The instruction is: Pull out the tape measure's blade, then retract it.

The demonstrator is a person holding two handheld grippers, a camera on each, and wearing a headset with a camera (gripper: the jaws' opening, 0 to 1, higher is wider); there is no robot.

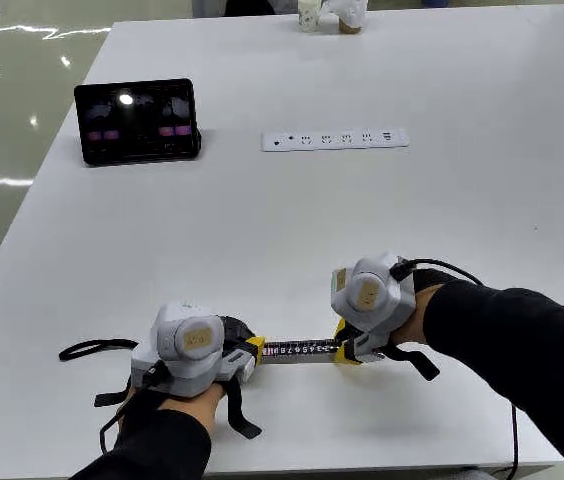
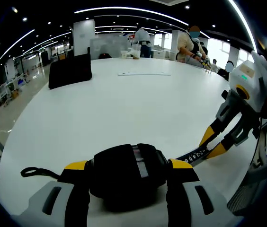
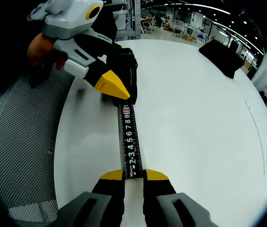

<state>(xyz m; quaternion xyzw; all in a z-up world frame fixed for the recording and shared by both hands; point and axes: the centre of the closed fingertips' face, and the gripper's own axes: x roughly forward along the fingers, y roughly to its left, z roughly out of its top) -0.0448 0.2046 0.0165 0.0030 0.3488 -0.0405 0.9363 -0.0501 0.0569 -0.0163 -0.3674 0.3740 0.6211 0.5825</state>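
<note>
Near the front edge of the white bench [image 1: 362,220], the tape measure [image 1: 236,331] sits with its blade [image 1: 297,349] partly drawn out toward the person's right.

1. Left claw [image 1: 251,349]: clenched on the black body of the tape measure. The left gripper view shows the body [image 2: 124,175] held between the two yellow-tipped jaws of the left claw [image 2: 129,165], one jaw on each side.
2. Right claw [image 1: 347,352]: clenched on the free end of the blade. The right gripper view shows the blade [image 3: 128,137] running straight from the right claw [image 3: 133,175] to the tape measure [image 3: 124,66], with the digits 1 to 9 readable on its face.
3. Blade position: it spans the gap between the two claws, close above the bench surface. The left gripper view shows the blade [image 2: 195,155] ending at the right claw [image 2: 212,147].
4. Surroundings: a black strap [image 1: 87,348] lies looped on the bench, left of the left claw. A dark tablet [image 1: 137,120] stands propped toward the far left of the bench, and a white power strip [image 1: 334,139] lies flat to its right, both well apart from the tape measure.
</note>
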